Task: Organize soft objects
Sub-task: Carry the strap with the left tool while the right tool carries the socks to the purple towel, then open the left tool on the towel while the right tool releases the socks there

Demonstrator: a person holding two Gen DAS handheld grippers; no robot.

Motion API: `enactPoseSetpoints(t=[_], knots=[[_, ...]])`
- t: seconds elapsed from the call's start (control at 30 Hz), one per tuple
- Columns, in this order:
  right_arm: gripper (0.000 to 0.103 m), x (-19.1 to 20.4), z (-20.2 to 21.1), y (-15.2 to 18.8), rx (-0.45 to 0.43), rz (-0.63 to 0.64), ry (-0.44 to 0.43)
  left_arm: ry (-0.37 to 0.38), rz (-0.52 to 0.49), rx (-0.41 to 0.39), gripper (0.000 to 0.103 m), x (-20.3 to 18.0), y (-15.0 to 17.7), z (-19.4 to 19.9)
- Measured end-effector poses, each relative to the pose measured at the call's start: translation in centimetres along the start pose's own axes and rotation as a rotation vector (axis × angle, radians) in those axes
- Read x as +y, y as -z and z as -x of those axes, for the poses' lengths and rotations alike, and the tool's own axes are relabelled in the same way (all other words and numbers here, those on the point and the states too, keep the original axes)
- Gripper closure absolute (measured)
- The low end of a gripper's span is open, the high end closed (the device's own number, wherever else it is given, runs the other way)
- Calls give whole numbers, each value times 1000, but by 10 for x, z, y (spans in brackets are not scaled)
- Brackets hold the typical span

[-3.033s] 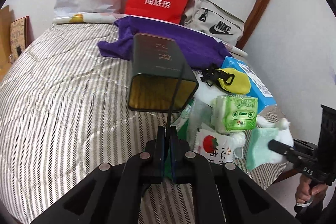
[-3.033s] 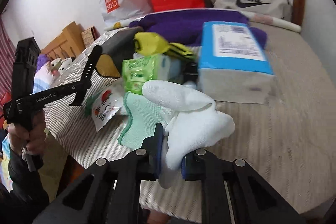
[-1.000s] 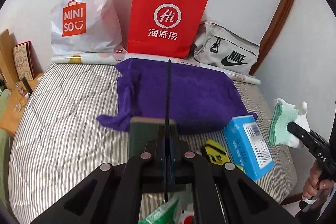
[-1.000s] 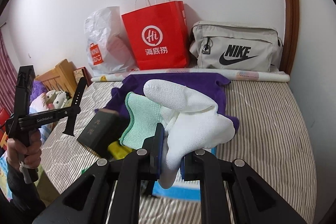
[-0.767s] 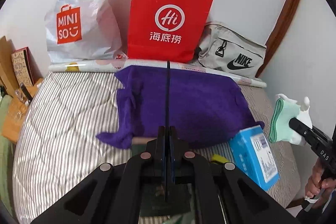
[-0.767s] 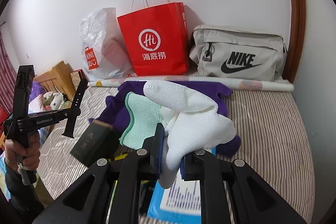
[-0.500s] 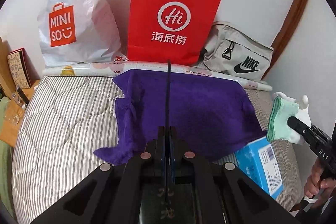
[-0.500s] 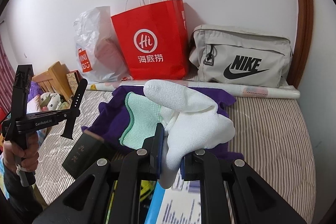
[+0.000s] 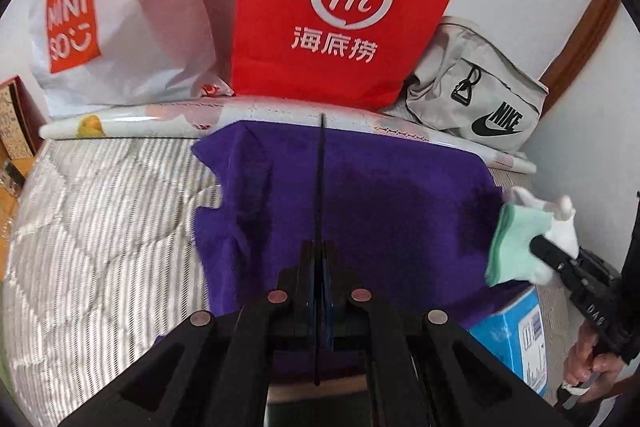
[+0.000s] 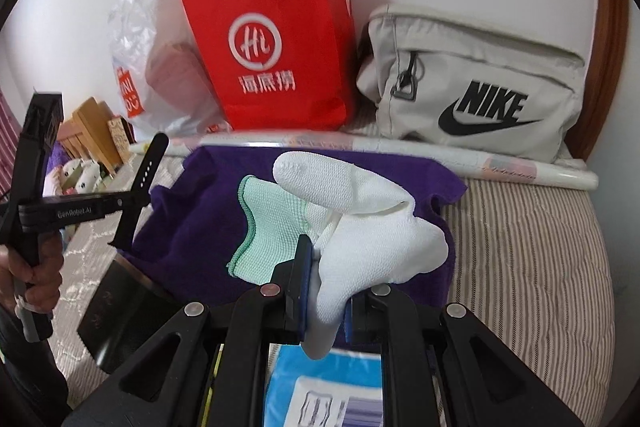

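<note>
My right gripper [image 10: 324, 291] is shut on a white glove with a green cuff [image 10: 360, 227] and holds it in the air above the purple towel [image 10: 192, 227]. The glove also shows in the left wrist view [image 9: 524, 243], at the right, over the towel's edge [image 9: 380, 211]. My left gripper [image 9: 320, 267] is shut with nothing between its fingers and hovers over the towel. It shows from the side in the right wrist view [image 10: 136, 203].
A red paper bag [image 9: 340, 7], a white Miniso bag [image 9: 112, 11] and a grey Nike bag [image 10: 480, 87] stand along the wall behind a paper roll [image 9: 160, 119]. A blue box [image 10: 328, 387] and a dark box [image 10: 120, 315] lie on the striped bed [image 10: 528, 267].
Both grippers have moved forward toward the wall, so the bags look larger. The glove has stayed in my right gripper. The clutter at the bed's near edge has dropped out of view.
</note>
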State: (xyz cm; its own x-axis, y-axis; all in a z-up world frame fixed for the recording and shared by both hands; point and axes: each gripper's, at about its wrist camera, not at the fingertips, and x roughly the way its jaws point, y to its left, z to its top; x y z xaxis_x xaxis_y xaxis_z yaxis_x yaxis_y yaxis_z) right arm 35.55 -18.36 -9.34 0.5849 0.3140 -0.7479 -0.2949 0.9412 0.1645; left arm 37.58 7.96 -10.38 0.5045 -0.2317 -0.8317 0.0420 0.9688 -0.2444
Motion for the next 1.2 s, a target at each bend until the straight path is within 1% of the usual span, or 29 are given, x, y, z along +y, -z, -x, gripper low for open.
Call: enactPoseSetpoints(t=[0.1, 0.3, 0.4, 0.5, 0.7, 0.77, 0.83, 0.87, 0.9, 0.93, 0.97, 1.0, 1.03, 1.07, 1.13, 1.17, 1.2], knots=[[90, -4, -16, -1, 34, 15, 9, -15, 1, 38, 99, 2, -6, -16], [90, -13, -34, 3, 66, 6, 14, -28, 16, 78, 99, 10, -13, -40], [90, -15, -44, 3, 91, 6, 20, -23, 21, 96, 99, 11, -15, -50], [90, -15, -52, 4, 118, 6, 36, -38, 26, 116, 99, 13, -17, -58], [90, -14, -62, 2, 147, 9, 28, -44, 35, 131, 99, 16, -22, -70], [88, -15, -64, 2, 154, 11, 29, -52, 39, 138, 99, 15, -23, -73], [86, -15, -66, 3, 164, 8, 32, -71, 34, 152, 99, 15, -22, -77], [86, -15, -66, 3, 171, 9, 35, -85, 31, 152, 99, 14, -21, -77], [84, -15, -67, 3, 178, 12, 41, -96, 29, 149, 98, 14, -20, -77], [79, -15, -67, 3, 180, 11, 45, -103, 25, 152, 96, 14, -20, -77], [72, -15, -67, 3, 178, 10, 46, -106, 25, 155, 89, 14, -19, -77], [67, -14, -66, 3, 179, 14, 46, -105, 31, 152, 84, 14, -19, -75], [59, -14, -64, 3, 177, 17, 51, -96, 31, 148, 83, 13, -18, -73], [54, -13, -62, 3, 170, 19, 60, -93, 28, 143, 80, 12, -17, -70], [50, -12, -56, 3, 157, 24, 72, -89, 21, 135, 75, 10, -15, -63], [49, -11, -52, 3, 153, 22, 77, -93, 15, 130, 69, 8, -14, -59], [48, -12, -47, 3, 147, 15, 85, -98, 10, 122, 60, 8, -12, -54]])
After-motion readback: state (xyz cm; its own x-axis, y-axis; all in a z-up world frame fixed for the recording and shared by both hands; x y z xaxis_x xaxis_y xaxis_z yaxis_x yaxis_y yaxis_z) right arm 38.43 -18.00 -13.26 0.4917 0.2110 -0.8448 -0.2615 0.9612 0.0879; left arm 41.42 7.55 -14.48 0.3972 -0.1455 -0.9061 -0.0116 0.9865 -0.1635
